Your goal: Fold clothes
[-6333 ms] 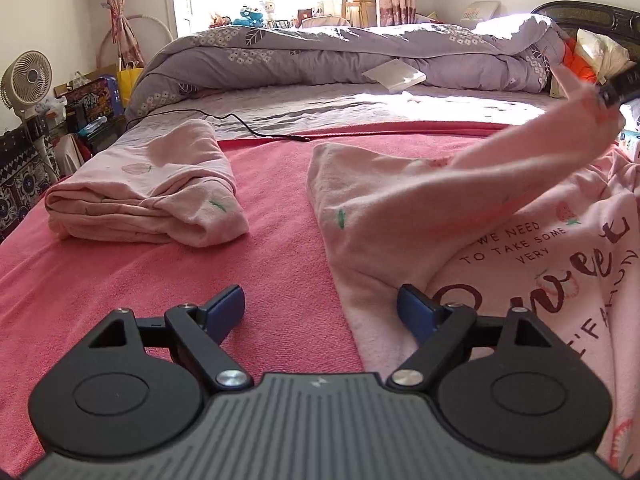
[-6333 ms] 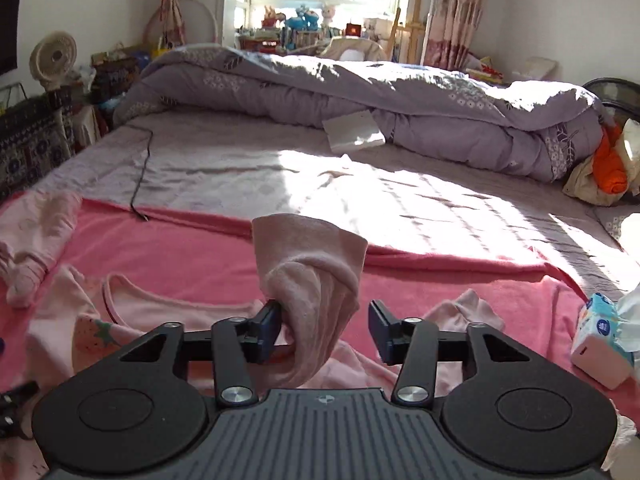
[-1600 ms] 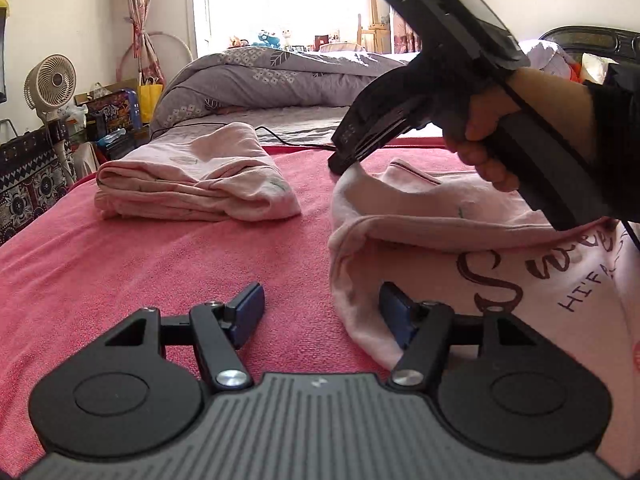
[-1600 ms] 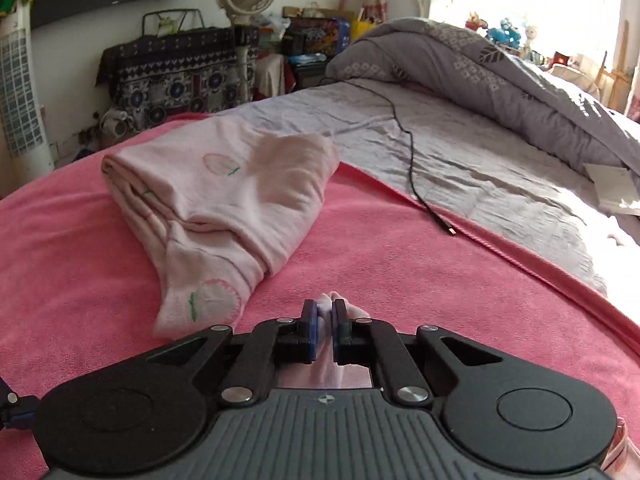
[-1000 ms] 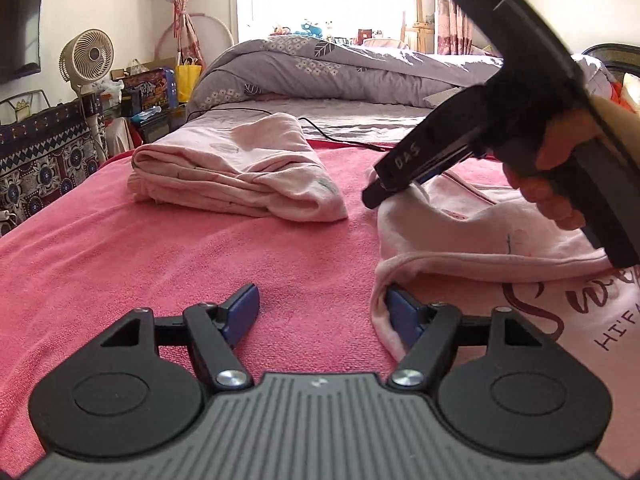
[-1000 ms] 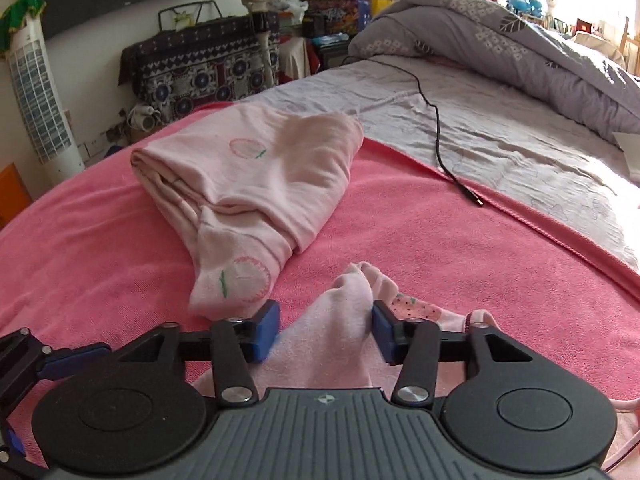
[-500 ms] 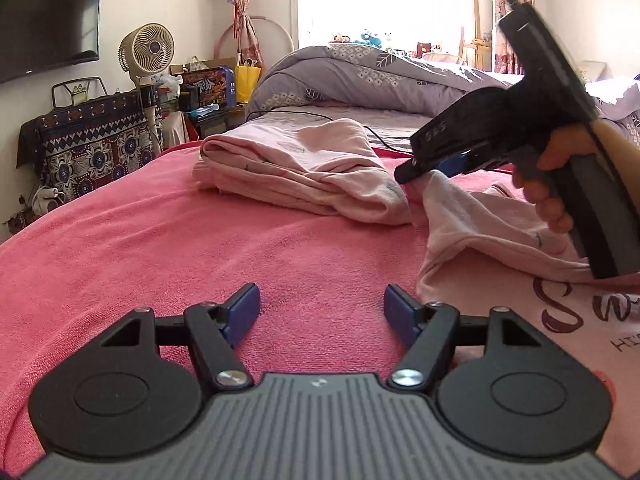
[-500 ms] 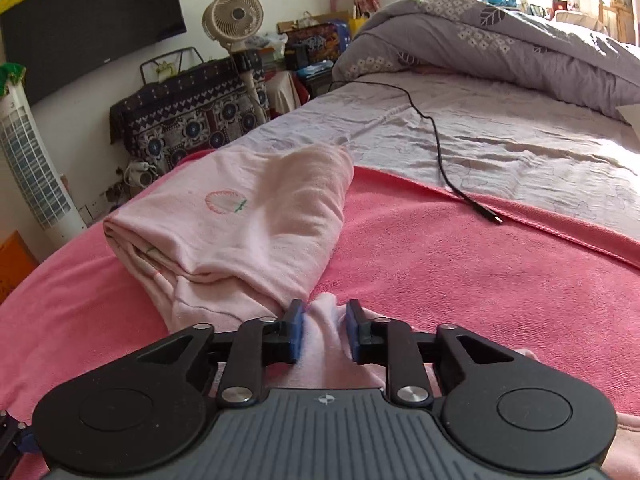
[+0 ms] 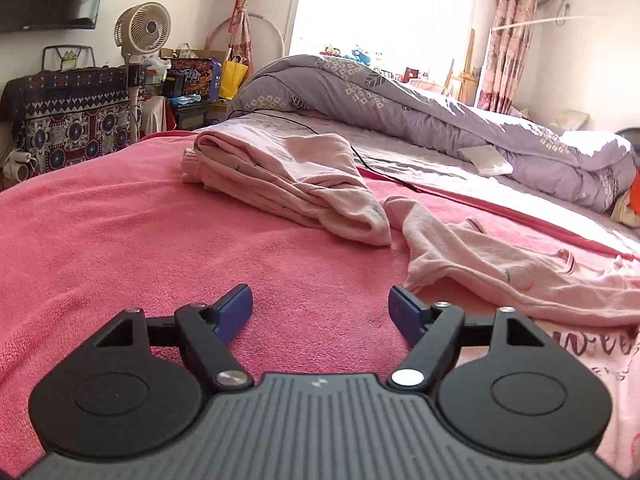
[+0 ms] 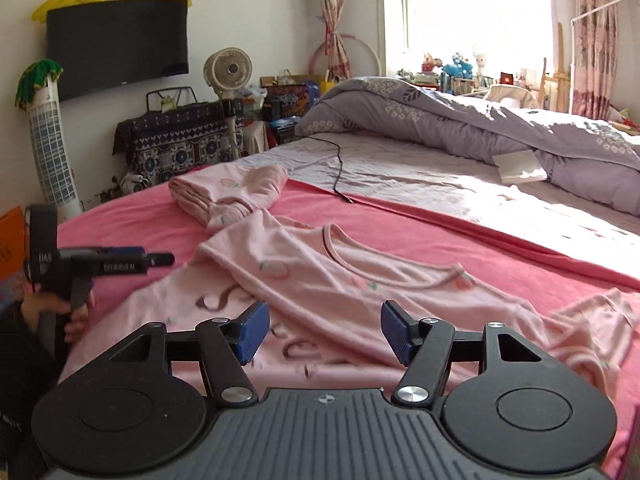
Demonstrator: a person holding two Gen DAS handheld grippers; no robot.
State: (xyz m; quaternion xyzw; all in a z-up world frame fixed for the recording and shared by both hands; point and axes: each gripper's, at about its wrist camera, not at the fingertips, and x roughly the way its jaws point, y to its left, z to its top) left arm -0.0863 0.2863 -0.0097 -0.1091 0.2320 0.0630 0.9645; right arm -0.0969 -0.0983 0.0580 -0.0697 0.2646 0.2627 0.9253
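A pink printed shirt (image 10: 340, 280) lies spread on the pink blanket (image 10: 440, 248). Its left sleeve (image 10: 240, 236) stretches out to a folded pink garment (image 10: 228, 192) and touches it. My right gripper (image 10: 324, 330) hovers over the shirt's chest; its jaws are opening and nothing is between them. In the left wrist view, my left gripper (image 9: 322, 308) is open over bare blanket (image 9: 140, 240), its jaws opening a little, with the shirt's edge (image 9: 500, 272) just right of its right finger. From the right wrist view, the left gripper (image 10: 164, 258) shows side-on at the left, held by a hand (image 10: 52, 308).
A purple duvet (image 10: 480, 120) is heaped across the far side of the bed, with a white box (image 10: 520, 166) against it. A black cable (image 10: 340, 172) runs onto the blanket's edge. A fan (image 10: 228, 68), a patterned covered stand (image 10: 180, 140) and a wall screen (image 10: 116, 44) stand beyond the bed's left side.
The right gripper let go of the sleeve cuff beside the folded garment, opened, and pulled back over the shirt's chest; it has left the left wrist view. The left gripper shifted slightly.
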